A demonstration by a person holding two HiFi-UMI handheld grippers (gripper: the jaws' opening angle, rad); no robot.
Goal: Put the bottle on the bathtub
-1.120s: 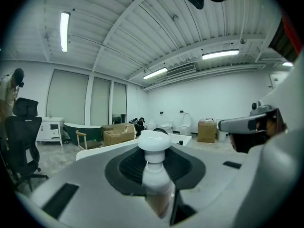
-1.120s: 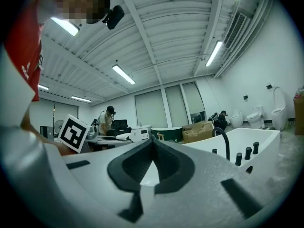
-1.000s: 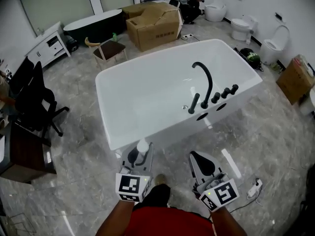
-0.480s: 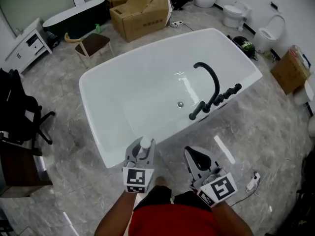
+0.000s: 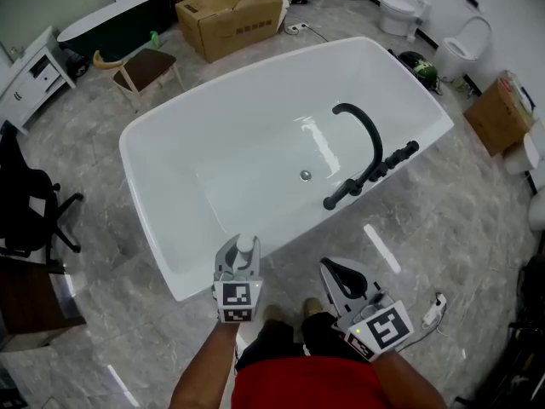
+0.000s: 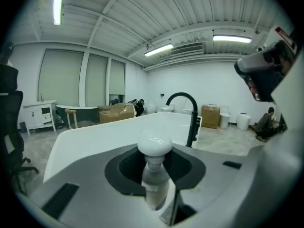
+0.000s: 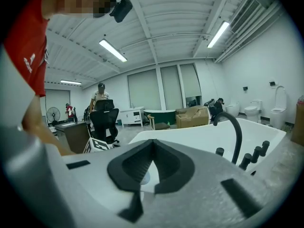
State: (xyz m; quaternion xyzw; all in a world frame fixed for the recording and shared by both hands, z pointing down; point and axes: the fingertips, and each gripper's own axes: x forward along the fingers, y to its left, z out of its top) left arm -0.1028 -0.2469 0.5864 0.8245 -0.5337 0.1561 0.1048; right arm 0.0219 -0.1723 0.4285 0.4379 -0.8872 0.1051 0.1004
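A small clear bottle with a round white cap [image 5: 245,245] stands upright between the jaws of my left gripper [image 5: 240,250], which is shut on it. The bottle [image 6: 154,179] fills the middle of the left gripper view, with the white bathtub [image 6: 95,137] just beyond it. The bathtub's near rim [image 5: 183,284] lies right in front of the left gripper. A black curved faucet [image 5: 364,139] rises from the tub's right rim. My right gripper [image 5: 339,273] hangs lower right over the floor, shut with nothing in it, and looks at the tub [image 7: 190,134].
Cardboard boxes [image 5: 234,11] and a dark tub [image 5: 111,24] stand beyond the bathtub, with a wooden stool [image 5: 145,68]. Toilets [image 5: 400,11] line the far right. A black office chair [image 5: 25,203] is at left. A white cable plug [image 5: 434,309] lies on the floor.
The view has moved closer to the bathtub. Both grippers have come nearer its near rim, the left one still carrying the bottle.
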